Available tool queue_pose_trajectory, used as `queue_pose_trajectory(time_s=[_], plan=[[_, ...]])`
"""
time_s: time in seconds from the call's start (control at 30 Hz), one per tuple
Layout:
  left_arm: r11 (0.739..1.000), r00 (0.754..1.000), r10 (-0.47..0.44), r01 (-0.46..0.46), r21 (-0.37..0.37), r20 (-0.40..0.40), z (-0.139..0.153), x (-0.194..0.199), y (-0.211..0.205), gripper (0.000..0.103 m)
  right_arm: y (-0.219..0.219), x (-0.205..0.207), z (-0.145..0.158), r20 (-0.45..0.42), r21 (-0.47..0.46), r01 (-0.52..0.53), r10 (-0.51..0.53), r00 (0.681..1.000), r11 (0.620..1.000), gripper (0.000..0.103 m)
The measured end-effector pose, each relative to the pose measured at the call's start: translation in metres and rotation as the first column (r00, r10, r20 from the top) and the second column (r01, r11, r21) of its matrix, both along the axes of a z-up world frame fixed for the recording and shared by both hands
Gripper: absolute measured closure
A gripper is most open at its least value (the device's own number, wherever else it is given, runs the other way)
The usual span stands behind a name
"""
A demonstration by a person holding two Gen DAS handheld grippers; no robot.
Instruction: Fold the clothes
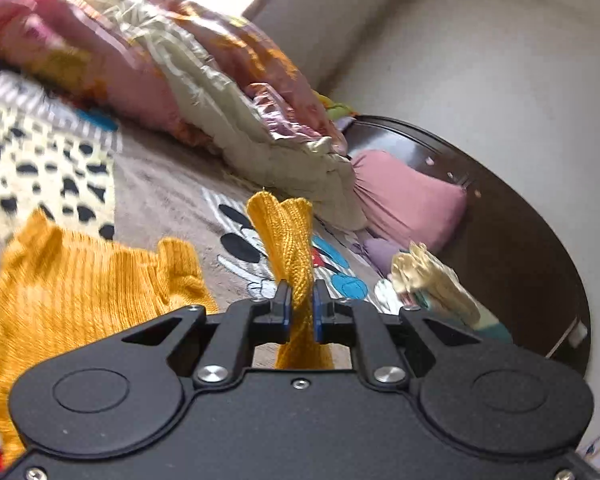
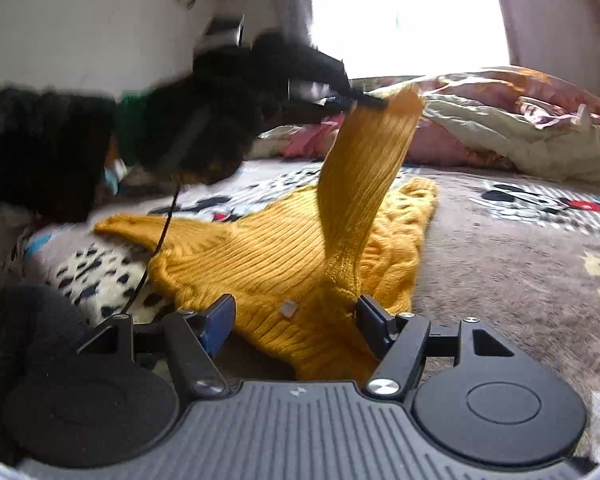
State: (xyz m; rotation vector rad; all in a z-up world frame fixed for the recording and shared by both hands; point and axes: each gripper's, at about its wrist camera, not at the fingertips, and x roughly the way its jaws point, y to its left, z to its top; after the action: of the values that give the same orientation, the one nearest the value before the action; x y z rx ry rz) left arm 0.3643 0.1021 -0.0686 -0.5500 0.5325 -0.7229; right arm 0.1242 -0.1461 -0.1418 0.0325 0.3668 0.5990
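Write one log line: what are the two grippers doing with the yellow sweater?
left gripper: shut on sleeve, lifted | right gripper: open over yellow sweater | sweater body: on bed blanket

Spread across the bed, a grey plush blanket with cartoon-mouse prints [image 1: 172, 200], with a cream black-spotted fleece [image 1: 40, 168] lying on its near left. Heaped along the far side, a crumpled floral quilt in pink, orange and cream [image 1: 204, 80], touching a dusty-pink cushion [image 1: 408, 200] at its right end, against a dark wooden headboard [image 1: 512, 248]. Farther back, a bright window [image 2: 408, 16] flanked by a pale pinkish curtain [image 2: 548, 12].
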Motion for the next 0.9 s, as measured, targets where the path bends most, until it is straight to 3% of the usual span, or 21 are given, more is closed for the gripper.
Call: queue_pose_trajectory(time_s=[0.07, 0.13, 0.2, 0.23, 0.37, 0.43, 0.5, 0.63, 0.67, 0.73, 0.8, 0.9], plan=[[1.0, 0.999, 0.009, -0.01, -0.015, -0.031, -0.015, 0.011, -0.003, 0.094, -0.004, 0.0, -0.001, -0.014, 0.019, 0.017, -0.017, 1.0, 1.0, 0.036], [0.999, 0.996, 0.025, -0.022, 0.041, -0.082, -0.033, 0.021, -0.009, 0.094, -0.005, 0.002, -0.004, -0.028, 0.016, 0.023, -0.023, 0.999, 1.0, 0.036], [0.973, 0.984, 0.058, -0.019, 0.229, -0.166, -0.051, 0.032, -0.023, 0.095, -0.006, 0.002, -0.005, -0.039, 0.028, 0.024, -0.023, 0.999, 0.999, 0.036], [0.966, 0.985, 0.058, -0.014, 0.26, -0.161, -0.054, 0.031, -0.025, 0.094, -0.006, 0.002, -0.005, -0.045, 0.033, 0.021, -0.02, 0.999, 0.999, 0.036], [0.976, 0.989, 0.071, -0.042, 0.215, -0.132, -0.045, 0.026, -0.018, 0.094, -0.008, 0.001, -0.004, -0.067, 0.042, 0.009, -0.006, 0.998, 0.999, 0.036], [0.96, 0.987, 0.068, -0.025, 0.279, -0.146, -0.046, 0.027, -0.022, 0.094, -0.011, 0.002, -0.004, -0.078, 0.054, 0.007, -0.002, 0.997, 0.999, 0.038], [0.952, 0.987, 0.072, -0.025, 0.306, -0.143, -0.044, 0.027, -0.025, 0.094, -0.014, 0.001, -0.004, -0.081, 0.057, 0.01, -0.006, 0.997, 0.998, 0.044], [0.957, 0.983, 0.131, -0.091, 0.275, -0.132, -0.041, 0.028, -0.025, 0.094, -0.027, -0.001, 0.0, -0.087, 0.074, 0.039, -0.032, 0.996, 0.996, 0.058], [0.948, 0.981, 0.13, -0.08, 0.309, -0.144, -0.042, 0.028, -0.029, 0.094, -0.03, -0.002, 0.002, -0.079, 0.078, 0.051, -0.045, 0.996, 0.996, 0.059], [0.904, 0.987, 0.111, -0.053, 0.424, -0.113, -0.039, 0.025, -0.043, 0.091, -0.034, -0.007, 0.009, -0.041, 0.076, 0.066, -0.063, 0.997, 0.995, 0.06], [0.871, 0.99, 0.124, -0.076, 0.486, -0.068, -0.026, 0.017, -0.046, 0.07, -0.034, -0.013, 0.017, 0.017, 0.058, 0.062, -0.063, 0.998, 0.996, 0.064], [0.803, 0.991, 0.123, -0.125, 0.583, 0.042, -0.003, -0.002, -0.05, 0.068, -0.03, -0.014, 0.028, 0.079, 0.029, 0.052, -0.054, 0.995, 0.998, 0.078]])
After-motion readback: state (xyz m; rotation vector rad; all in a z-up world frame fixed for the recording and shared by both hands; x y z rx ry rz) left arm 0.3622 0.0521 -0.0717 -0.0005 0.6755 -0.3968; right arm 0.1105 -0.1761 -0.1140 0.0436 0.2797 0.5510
